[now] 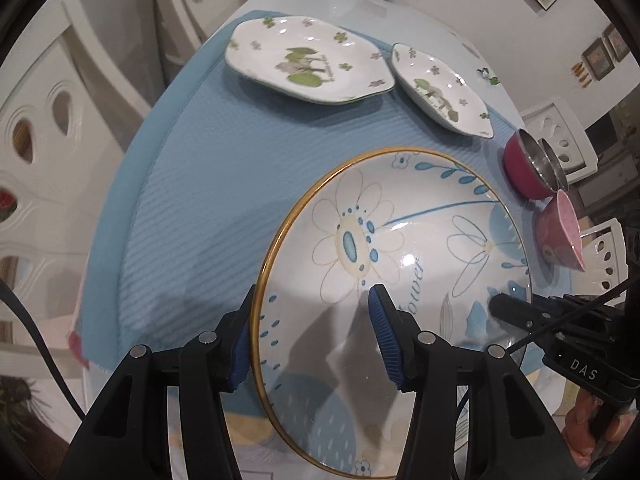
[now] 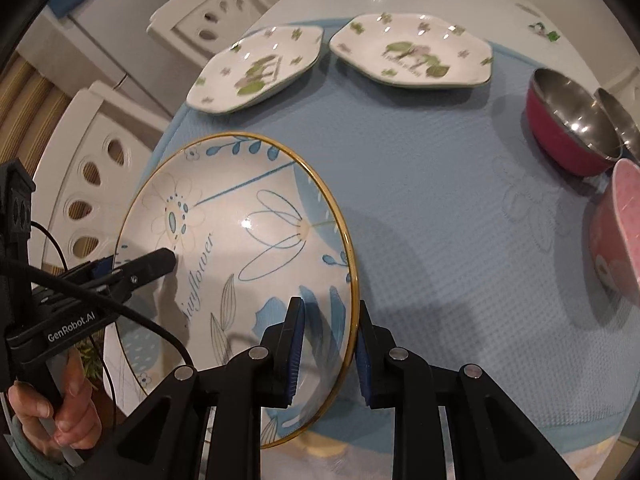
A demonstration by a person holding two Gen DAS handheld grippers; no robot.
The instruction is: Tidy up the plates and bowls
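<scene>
A large round plate (image 1: 400, 248) (image 2: 240, 240) with a gold rim and blue flower drawings hangs tilted above the blue mat (image 1: 208, 160) (image 2: 440, 208), throwing a shadow on it. My left gripper (image 1: 312, 340) is shut on its left rim, one pad outside and one on the inner face. On the opposite rim my right gripper (image 2: 328, 348) is shut, the gold edge pinched between its pads. Two white octagonal plates with green clovers (image 1: 304, 60) (image 1: 440, 88) lie side by side at the mat's far end.
A red bowl with steel lining (image 2: 560, 132) (image 1: 520, 172), a second steel bowl behind it and a pink bowl (image 2: 616, 232) (image 1: 560, 232) stand at the mat's right edge. White chairs (image 1: 48, 128) (image 2: 100, 184) ring the white table (image 1: 340, 4). A hand (image 2: 60, 408) holds the left gripper.
</scene>
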